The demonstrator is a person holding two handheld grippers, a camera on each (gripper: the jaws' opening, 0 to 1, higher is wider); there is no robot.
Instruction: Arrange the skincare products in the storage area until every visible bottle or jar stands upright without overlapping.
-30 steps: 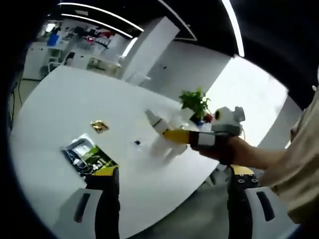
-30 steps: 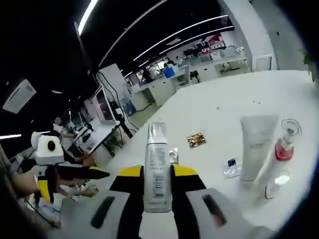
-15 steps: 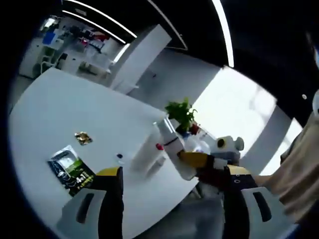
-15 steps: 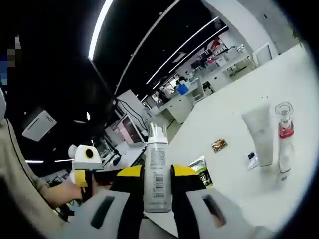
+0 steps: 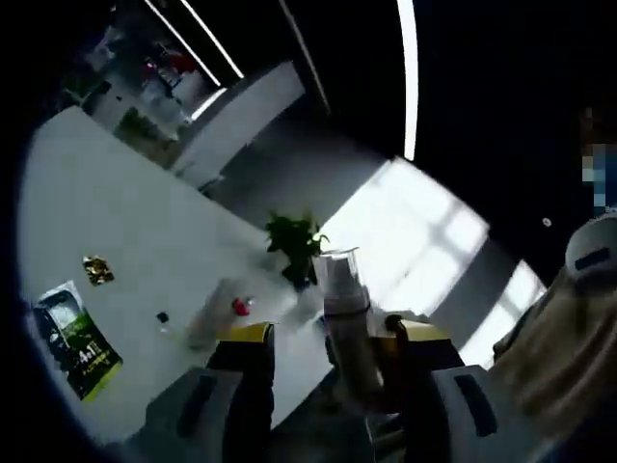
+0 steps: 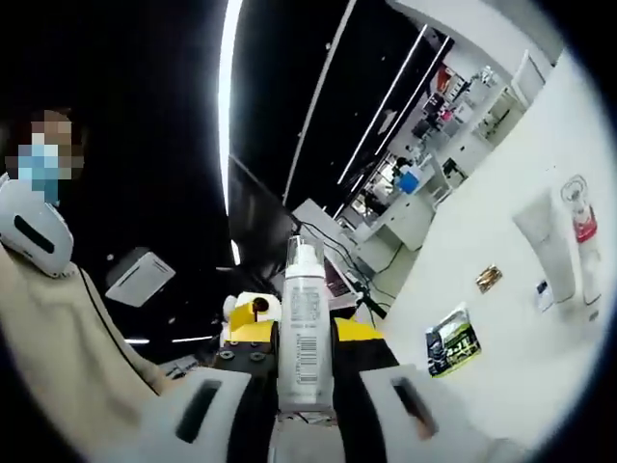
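white table, green sachet, gold packet, upright white tube, red-collared bottle, potted plant

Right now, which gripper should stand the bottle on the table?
Right, probably. The right gripper is shut on the bottle, barcode visible, held clear of the table. The left gripper is open with nothing gripped, close beside the bottle, so it would have to take it over first.

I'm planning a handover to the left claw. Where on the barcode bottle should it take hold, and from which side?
Likely the bare upper body of the barcode bottle, just under its clear cap: the right claw clamps the lower half. Come from the side opposite that claw, where the open left claw faces it.
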